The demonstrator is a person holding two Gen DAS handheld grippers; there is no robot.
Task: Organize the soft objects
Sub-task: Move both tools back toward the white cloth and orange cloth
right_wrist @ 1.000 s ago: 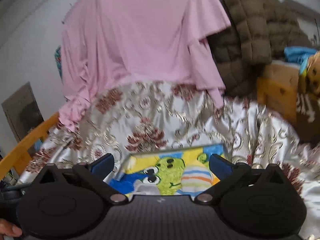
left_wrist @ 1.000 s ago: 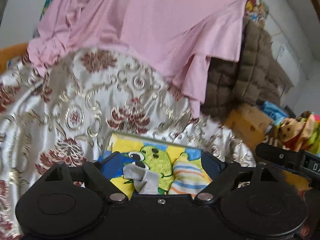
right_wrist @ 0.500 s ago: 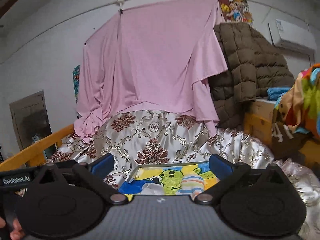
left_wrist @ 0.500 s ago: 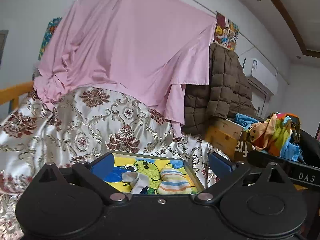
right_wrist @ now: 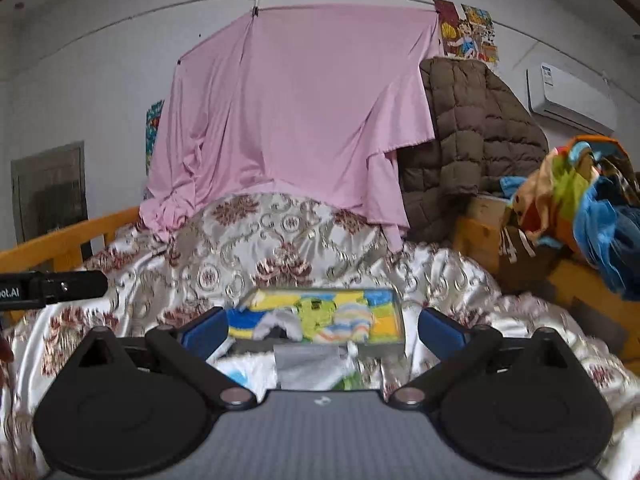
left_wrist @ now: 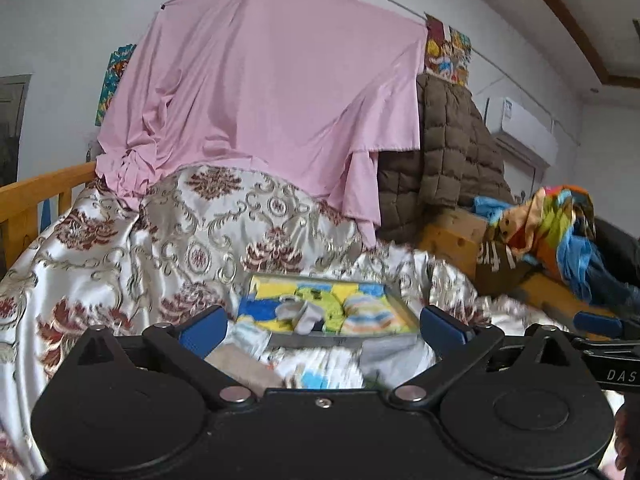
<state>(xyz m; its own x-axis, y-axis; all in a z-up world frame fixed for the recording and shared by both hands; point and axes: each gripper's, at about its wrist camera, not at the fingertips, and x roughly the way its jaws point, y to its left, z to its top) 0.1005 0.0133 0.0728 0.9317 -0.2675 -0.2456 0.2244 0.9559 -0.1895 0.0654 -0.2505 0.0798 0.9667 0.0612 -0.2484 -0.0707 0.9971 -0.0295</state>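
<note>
While both hand-held grippers (left_wrist: 320, 326) (right_wrist: 322, 326) gape empty, loose socks (left_wrist: 320, 368) crowd the tray's (left_wrist: 404, 312) near edge.

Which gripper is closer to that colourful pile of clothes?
Right. The colourful pile of clothes lies off to the right of the right gripper; the left gripper is further left, with the right gripper between it and the pile.

Both views are taken low over the patterned bedspread (left_wrist: 120, 240), looking forward between each gripper's blue fingers toward the pink sheet (right_wrist: 304, 112) hung on the wall. The cartoon-printed tray (left_wrist: 400, 304) is shared close ahead, as is the brown quilted jacket (right_wrist: 476, 128).
</note>
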